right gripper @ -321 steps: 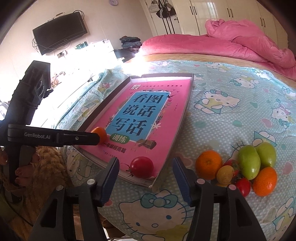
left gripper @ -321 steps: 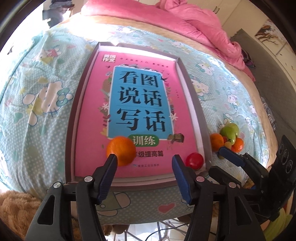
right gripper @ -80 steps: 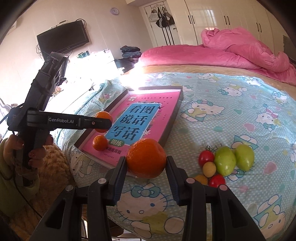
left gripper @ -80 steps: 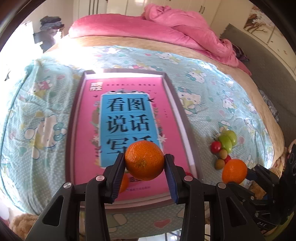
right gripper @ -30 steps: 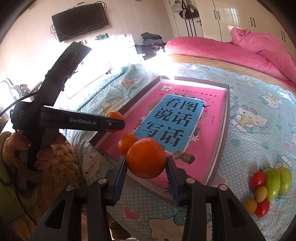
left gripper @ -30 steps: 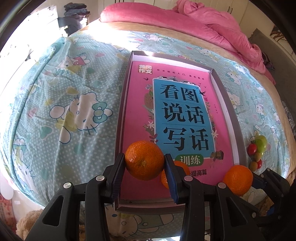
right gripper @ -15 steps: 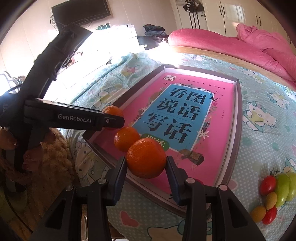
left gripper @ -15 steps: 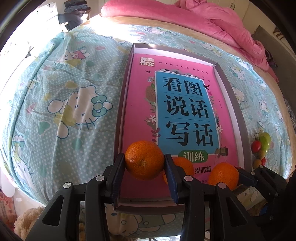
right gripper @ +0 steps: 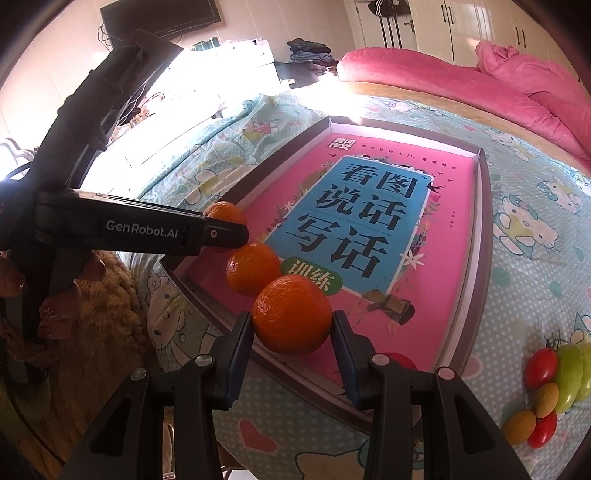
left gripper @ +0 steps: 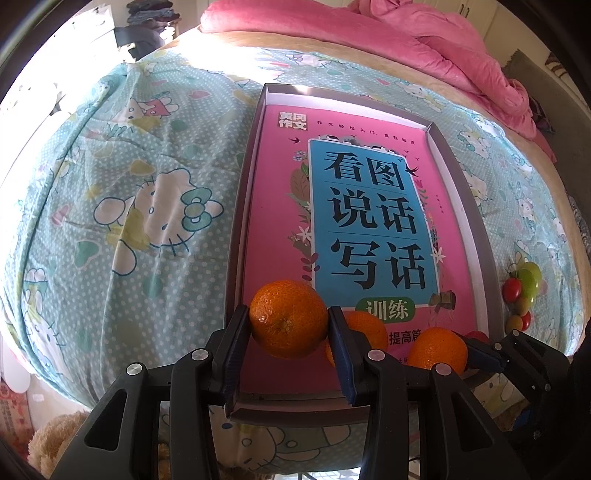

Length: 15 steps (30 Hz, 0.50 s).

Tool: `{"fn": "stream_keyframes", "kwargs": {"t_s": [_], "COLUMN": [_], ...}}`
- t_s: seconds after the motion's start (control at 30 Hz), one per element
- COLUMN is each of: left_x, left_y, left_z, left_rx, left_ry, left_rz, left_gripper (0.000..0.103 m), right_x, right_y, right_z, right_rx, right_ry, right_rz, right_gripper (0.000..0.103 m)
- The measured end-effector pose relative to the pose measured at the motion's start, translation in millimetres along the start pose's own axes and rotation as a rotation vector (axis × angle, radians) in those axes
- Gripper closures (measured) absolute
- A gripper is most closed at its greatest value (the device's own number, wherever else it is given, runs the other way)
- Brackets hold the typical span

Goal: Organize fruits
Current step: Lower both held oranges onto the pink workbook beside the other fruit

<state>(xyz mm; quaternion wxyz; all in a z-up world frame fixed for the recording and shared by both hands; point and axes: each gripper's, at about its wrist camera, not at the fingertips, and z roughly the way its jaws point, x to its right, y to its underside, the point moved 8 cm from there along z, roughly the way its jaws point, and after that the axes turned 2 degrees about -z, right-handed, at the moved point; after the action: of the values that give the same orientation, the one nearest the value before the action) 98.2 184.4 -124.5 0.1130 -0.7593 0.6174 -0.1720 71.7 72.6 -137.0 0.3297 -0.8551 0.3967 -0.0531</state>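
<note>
My left gripper (left gripper: 288,332) is shut on an orange (left gripper: 289,318) held over the near left corner of a grey tray (left gripper: 480,236) lined with a pink book. My right gripper (right gripper: 293,332) is shut on another orange (right gripper: 291,314) held over the tray's near edge; it also shows in the left wrist view (left gripper: 437,348). A third orange (right gripper: 253,268) lies in the tray between them. A red tomato (right gripper: 400,360) in the tray peeks from behind my right finger. A cluster of green fruits (right gripper: 569,371), red tomatoes (right gripper: 540,366) and small yellow fruits (right gripper: 519,426) lies on the bedsheet to the right.
The tray rim (right gripper: 207,299) stands raised at the bed's near edge. A pink duvet (left gripper: 406,40) is piled at the far side. A brown plush toy (right gripper: 107,306) sits below the bed edge. A TV (right gripper: 162,14) hangs on the wall.
Both grippers have moved in over the tray's near end and lower, each still holding its orange. The right gripper has come closer to the orange lying in the tray.
</note>
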Motion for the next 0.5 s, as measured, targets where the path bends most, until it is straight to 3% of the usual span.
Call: {"fn": "stream_keyframes", "kwargs": {"t_s": [0.5], "left_x": [-0.6], "left_y": [0.6], "left_z": [0.9], "left_rx": [-0.004], "left_ry": [0.000], "left_rz": [-0.002], "left_gripper": [0.059], "right_x": [3.6], "right_y": [3.1], "right_z": [-4.9], "right_rx": [-0.004], "right_ry": [0.007], "right_rz": [0.023], "right_gripper": [0.059]}}
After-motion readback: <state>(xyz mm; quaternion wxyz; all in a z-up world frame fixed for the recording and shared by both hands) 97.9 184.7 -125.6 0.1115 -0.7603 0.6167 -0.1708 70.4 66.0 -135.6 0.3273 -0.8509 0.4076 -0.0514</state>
